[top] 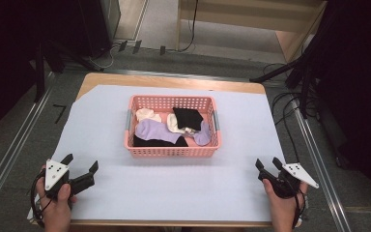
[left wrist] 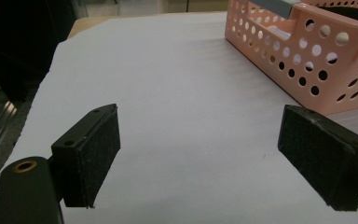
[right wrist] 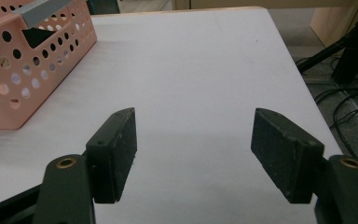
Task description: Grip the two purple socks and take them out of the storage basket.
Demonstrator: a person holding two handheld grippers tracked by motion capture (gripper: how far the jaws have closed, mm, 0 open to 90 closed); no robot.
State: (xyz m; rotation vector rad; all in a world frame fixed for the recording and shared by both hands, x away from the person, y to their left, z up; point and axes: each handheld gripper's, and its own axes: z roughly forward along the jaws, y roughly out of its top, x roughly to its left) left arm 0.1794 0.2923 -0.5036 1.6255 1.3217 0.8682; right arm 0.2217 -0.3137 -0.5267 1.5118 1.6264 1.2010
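Your left tool (top: 82, 166) at lower left and right tool (top: 268, 163) at lower right both gape wide, holding nothing, felt-padded jaws over the tabletop's smooth white sheet (top: 174, 179). At frame centre stands a perforated pink plastic basket (top: 172, 150) of soft socks (top: 157, 130); grey floor surrounds.

a wooden desk (top: 174, 79) stands under a white paper sheet (top: 174, 179) that covers most of its top. on the sheet, near the far middle, sits a pink plastic basket with round holes (top: 172, 150) and grey handles. inside it lie a lilac sock (top: 154, 130), a black sock (top: 188, 117) and cream socks (top: 147, 114), piled together. black cables (top: 290, 111) trail on the grey floor (top: 9, 145) beside the desk.
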